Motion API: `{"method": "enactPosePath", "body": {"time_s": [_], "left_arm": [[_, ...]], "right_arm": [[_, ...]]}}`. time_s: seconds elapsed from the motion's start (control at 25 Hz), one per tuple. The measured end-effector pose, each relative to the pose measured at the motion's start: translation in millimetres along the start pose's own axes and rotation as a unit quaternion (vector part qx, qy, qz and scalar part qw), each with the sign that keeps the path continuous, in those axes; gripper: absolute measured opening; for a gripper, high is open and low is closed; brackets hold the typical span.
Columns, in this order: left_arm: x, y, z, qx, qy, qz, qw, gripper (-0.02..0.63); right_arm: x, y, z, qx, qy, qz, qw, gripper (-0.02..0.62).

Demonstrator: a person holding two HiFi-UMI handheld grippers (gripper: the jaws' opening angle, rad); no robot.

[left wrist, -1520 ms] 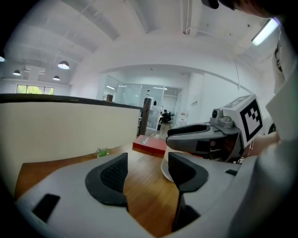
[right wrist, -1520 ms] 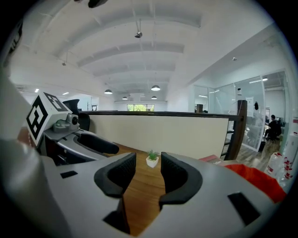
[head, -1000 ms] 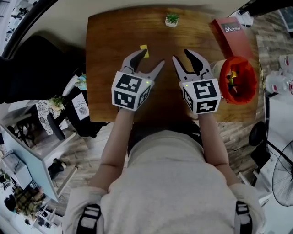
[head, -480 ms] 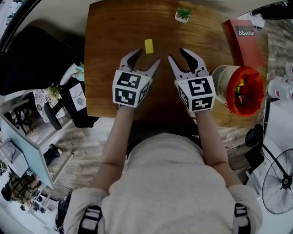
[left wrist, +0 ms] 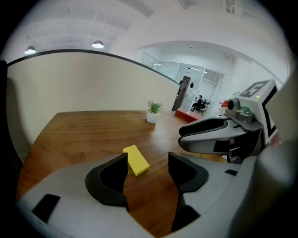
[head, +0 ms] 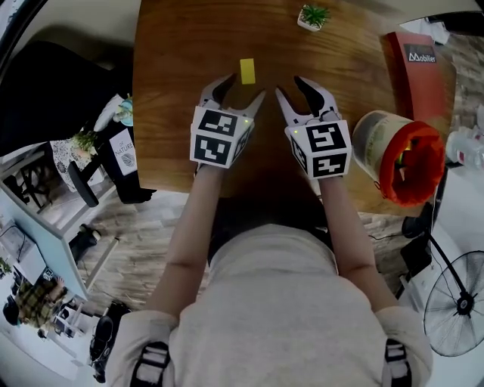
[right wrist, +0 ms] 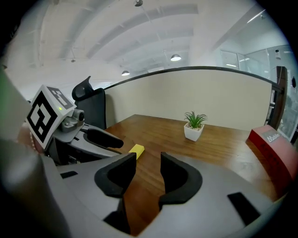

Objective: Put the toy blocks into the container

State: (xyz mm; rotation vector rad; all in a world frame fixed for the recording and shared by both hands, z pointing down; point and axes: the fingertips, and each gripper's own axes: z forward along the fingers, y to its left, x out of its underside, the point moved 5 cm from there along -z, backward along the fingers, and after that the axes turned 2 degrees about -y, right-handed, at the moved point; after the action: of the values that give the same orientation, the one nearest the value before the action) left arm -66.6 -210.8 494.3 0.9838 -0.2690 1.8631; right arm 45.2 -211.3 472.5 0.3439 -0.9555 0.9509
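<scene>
Block (head: pixel 247 70) lies just beyond left gripper (head: pixel 243 88), jaws apart.

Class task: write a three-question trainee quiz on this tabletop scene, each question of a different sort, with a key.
1. True or false: the left tool and the right tool both have their jaws apart with nothing between them.
2. The yellow block lies: A) inside the container; B) on the table, just ahead of the left tool; C) between the right tool's jaws.
3. What small thing stands on the table beyond the block?

Key: 1 true; 2 B; 3 the potted plant.
</scene>
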Motion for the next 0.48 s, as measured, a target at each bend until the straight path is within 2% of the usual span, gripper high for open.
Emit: {"method": "enactPosePath", "body": {"time_s": [0.2, 0.48], "left_arm": [[4, 12, 17, -0.019, 0.016, 0.002, 0.9997, 0.272], [6, 15, 35, -0.035, 0.04, 0.025, 0.9983, 0.272]], "right_arm": [[5, -6, 11, -0.001, 0.001, 0.008, 1.0, 0.156], [11, -14, 14, 0.002, 0.01, 0.013, 1.0, 0.153]]}}
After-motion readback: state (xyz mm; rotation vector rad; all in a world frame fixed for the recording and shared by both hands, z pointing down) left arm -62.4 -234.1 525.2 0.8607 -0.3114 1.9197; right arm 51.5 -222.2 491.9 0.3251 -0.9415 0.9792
